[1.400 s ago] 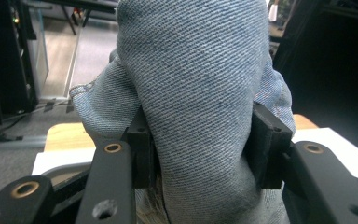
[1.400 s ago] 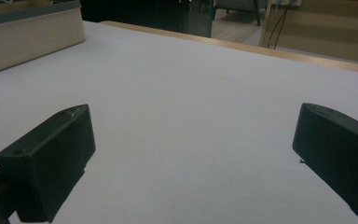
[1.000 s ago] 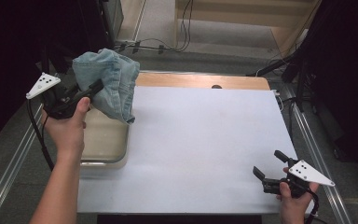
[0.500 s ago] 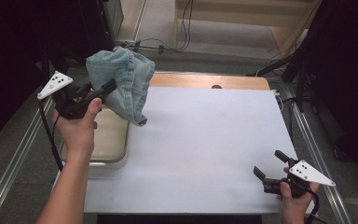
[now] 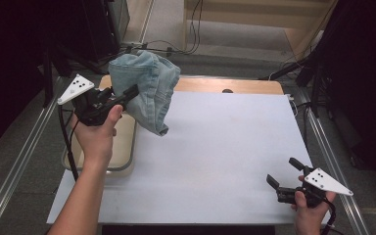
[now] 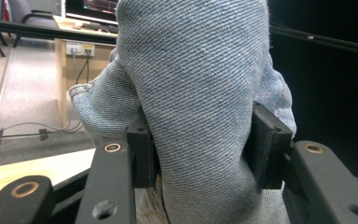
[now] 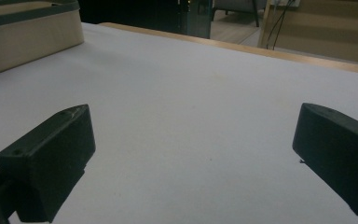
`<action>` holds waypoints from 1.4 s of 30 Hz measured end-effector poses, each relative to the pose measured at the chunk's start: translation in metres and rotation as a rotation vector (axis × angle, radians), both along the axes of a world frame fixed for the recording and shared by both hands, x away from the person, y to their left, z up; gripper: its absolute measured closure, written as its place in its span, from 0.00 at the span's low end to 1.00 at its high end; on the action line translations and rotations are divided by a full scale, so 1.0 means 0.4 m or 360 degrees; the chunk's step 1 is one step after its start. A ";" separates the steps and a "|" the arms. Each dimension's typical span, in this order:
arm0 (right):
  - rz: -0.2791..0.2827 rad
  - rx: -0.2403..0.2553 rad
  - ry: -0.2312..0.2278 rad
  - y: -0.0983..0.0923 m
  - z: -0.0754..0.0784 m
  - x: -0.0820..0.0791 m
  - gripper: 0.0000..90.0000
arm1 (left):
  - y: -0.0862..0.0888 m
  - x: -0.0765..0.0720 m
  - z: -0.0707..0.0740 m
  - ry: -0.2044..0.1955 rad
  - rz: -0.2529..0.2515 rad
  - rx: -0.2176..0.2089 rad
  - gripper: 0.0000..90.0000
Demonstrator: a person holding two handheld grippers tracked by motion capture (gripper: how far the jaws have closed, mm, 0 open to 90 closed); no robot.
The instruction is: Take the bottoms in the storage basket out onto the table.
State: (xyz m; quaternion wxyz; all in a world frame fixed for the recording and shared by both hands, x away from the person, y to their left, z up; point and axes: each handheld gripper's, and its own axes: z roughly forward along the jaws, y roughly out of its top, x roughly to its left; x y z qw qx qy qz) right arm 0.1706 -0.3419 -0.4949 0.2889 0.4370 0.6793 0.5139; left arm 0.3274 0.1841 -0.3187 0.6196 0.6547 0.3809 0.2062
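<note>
While the left gripper (image 5: 127, 94) holds its fingers clenched on bunched denim cloth (image 5: 149, 88) above the white surface (image 5: 215, 152), likely to spread it, the right gripper (image 5: 284, 172) waits with fingers released.

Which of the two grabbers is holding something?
The left gripper is: its jaws squeeze the bunched blue denim cloth, lifted above the table. The right gripper sits open with nothing between its jaws.
</note>
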 end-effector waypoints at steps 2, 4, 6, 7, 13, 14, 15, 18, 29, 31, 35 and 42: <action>-0.0002 0.0001 0.0000 -0.001 0.000 0.000 0.00 | -0.009 -0.001 0.000 -0.0001 -0.0015 0.0001 0.56; -0.0005 0.0001 0.0000 -0.001 -0.001 0.000 0.00 | -0.017 -0.004 0.000 -0.0002 -0.0029 0.0001 0.56; -0.0005 0.0001 0.0001 -0.001 0.000 0.000 0.00 | -0.026 -0.006 0.000 -0.0005 -0.0040 -0.0004 0.56; -0.0005 0.0002 0.0002 -0.001 0.000 0.000 0.00 | -0.030 -0.007 0.000 -0.0009 -0.0049 -0.0007 0.56; -0.0001 -0.0001 -0.0002 0.000 0.000 0.000 0.00 | -0.056 -0.013 -0.003 -0.0014 -0.0092 0.0001 0.56; -0.0004 0.0000 0.0000 0.000 0.000 0.000 0.00 | -0.060 -0.013 -0.004 -0.0015 -0.0100 0.0000 0.56; -0.0004 0.0000 0.0000 -0.001 0.000 0.000 0.00 | -0.064 -0.013 -0.005 -0.0013 -0.0104 -0.0003 0.56; -0.0003 0.0000 -0.0002 -0.001 0.000 0.000 0.00 | -0.075 -0.015 -0.009 -0.0011 -0.0123 -0.0007 0.56; -0.0003 0.0002 0.0002 -0.001 -0.001 0.000 0.00 | -0.127 -0.021 -0.038 0.0002 -0.0198 -0.0005 0.56; -0.0003 0.0002 0.0002 -0.001 -0.001 0.000 0.00 | -0.135 -0.022 -0.044 0.0007 -0.0211 -0.0007 0.56; -0.0002 0.0005 0.0004 -0.001 -0.001 0.001 0.00 | -0.151 -0.024 -0.060 0.0018 -0.0232 0.0001 0.56; 0.0000 0.0002 0.0006 -0.001 -0.002 0.001 0.00 | -0.179 -0.027 -0.086 0.0035 -0.0269 0.0024 0.56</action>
